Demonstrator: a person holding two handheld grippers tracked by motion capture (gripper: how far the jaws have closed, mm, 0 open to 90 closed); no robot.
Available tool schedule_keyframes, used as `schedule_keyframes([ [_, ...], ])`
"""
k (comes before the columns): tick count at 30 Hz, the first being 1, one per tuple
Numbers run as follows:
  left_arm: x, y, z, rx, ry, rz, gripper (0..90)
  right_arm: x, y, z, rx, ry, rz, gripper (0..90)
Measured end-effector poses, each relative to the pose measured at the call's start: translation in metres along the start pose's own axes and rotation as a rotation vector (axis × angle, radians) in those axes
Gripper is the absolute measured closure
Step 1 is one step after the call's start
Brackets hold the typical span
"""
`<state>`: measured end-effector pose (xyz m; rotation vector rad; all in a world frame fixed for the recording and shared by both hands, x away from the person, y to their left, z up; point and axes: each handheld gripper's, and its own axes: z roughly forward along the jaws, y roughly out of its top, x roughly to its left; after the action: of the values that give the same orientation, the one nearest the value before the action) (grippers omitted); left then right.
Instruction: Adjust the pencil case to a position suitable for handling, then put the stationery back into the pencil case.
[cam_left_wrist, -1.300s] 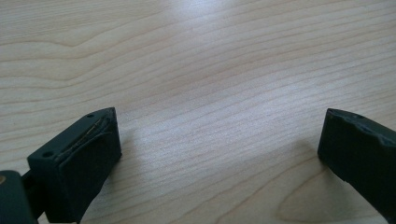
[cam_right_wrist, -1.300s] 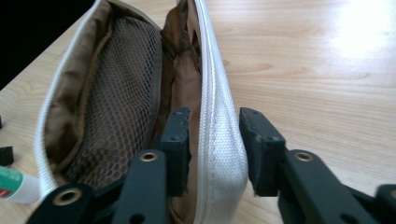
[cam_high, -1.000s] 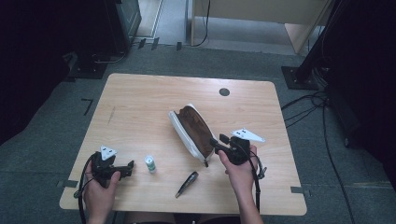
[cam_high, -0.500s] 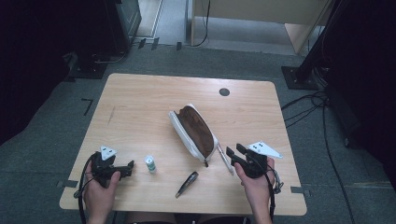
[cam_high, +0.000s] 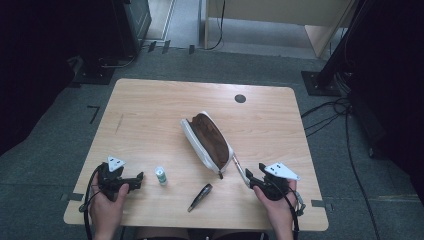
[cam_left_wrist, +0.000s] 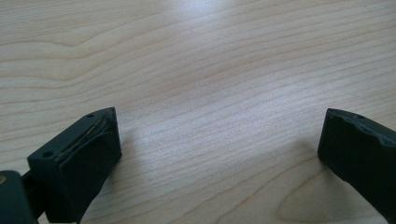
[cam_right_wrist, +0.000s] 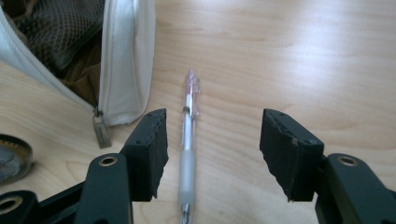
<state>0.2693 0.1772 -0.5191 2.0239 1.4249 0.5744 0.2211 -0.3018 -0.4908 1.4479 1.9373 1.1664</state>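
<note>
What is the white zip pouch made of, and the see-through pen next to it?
The white zip pouch looks like matte woven cloth, with brown mesh lining inside and a metal zipper pull. The see-through pen seems shiny clear plastic, with a frosted, probably rubbery grip. It lies between the open right gripper jaws, untouched.

From my seat I see two black handheld grippers, the left gripper (cam_high: 138, 177) and the right gripper (cam_high: 250, 176), each topped by a grey three-cornered plate with small dark dots. A black cable loops off each toward 6 o'clock. Up close, the right one's fingers (cam_right_wrist: 149, 149) are matte black blocks with rough, frayed pads, and brass-ringed screw holes sit in the arms at 7 and 5 o'clock. The forearms are bare, no sleeves
</note>
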Motion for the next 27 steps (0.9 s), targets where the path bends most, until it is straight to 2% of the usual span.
schedule_keyframes([
  [7,0.000,0.000,0.000,0.000,0.000,0.000,0.0,0.000,-0.011,0.000,0.026,0.033,0.046,48.1],
  [19,0.000,0.000,0.000,0.000,0.000,0.000,0.0,0.003,-0.016,0.004,0.050,0.019,0.021,50.8],
  [27,0.000,0.000,0.000,0.000,0.000,0.000,0.0,0.006,-0.018,0.008,0.062,0.038,0.021,57.4],
])
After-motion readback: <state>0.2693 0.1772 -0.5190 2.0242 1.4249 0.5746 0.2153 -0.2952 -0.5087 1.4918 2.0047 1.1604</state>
